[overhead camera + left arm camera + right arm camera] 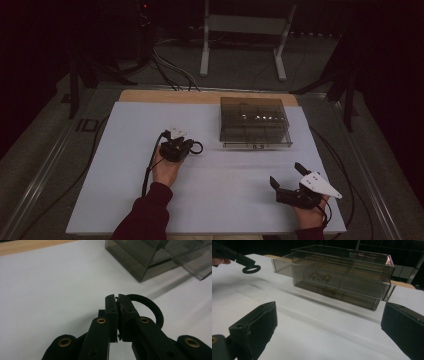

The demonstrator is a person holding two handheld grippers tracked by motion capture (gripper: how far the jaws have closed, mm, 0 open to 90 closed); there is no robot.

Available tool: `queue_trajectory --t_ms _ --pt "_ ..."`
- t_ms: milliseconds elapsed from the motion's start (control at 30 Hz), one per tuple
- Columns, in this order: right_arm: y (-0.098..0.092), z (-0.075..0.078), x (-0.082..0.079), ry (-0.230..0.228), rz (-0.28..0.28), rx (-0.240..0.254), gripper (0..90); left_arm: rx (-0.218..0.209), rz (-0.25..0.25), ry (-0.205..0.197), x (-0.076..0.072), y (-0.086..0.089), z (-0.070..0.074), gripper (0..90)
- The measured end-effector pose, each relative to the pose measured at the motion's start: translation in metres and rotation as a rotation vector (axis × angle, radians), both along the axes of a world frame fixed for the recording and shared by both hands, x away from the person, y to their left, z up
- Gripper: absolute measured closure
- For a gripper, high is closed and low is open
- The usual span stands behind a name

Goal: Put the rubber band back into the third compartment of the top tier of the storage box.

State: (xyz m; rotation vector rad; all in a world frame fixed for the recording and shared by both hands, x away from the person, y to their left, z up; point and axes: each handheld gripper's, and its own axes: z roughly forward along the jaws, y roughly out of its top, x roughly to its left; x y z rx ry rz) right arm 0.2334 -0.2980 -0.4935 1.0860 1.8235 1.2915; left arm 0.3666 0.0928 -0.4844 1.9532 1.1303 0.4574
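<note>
The left gripper (117, 298) has its two black jaws pressed almost together, and between them they pinch the edge of a black ring (150, 308). In the left gripper view the ring curves out to the right of the jaw tips and hangs above the white sheet. From the high view the same left gripper (191, 145) sits in the person's left hand (166, 170), with the ring (197, 147) sticking out toward the box. In the right gripper view the ring (251, 269) appears far off at upper left, held off the surface at the tip of that other gripper.

The right gripper (287, 176) has its jaws spread wide with nothing between them; in the right gripper view the two black pads stand far apart at the bottom corners, bare white sheet between. It rests low near the front right of the table in the person's right hand (311, 214), a grey three-cornered plate on top.

Beyond both grippers stands a smoky transparent drawer box (254, 121), toward the back of the white sheet (125, 190), right of centre. In the right gripper view the drawer box (342, 277) has its upper drawer pulled partly out toward the camera, its small clear handle facing forward. The ring is near the box's front left corner but apart from it. A wooden table edge (165, 96) shows behind the sheet, and cables lie on the floor beyond.
</note>
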Motion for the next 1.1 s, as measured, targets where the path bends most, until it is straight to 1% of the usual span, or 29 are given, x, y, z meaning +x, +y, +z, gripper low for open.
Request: queue_trajectory --t_ms 100,600,767,1100 --pt "0.000 0.000 0.000 0.000 0.000 0.000 1.2 0.003 -0.012 -0.009 0.000 -0.002 0.006 88.1" --pt "0.000 0.000 0.000 0.000 0.002 0.000 1.2 -0.017 -0.041 -0.041 0.004 -0.017 0.030 88.1" --pt "0.000 0.000 0.000 0.000 0.002 0.000 1.2 -0.030 -0.044 -0.045 0.006 -0.017 0.037 88.1" --pt "0.000 0.000 0.000 0.000 0.003 0.000 1.2 -0.038 -0.052 -0.062 0.012 -0.014 0.054 88.1"
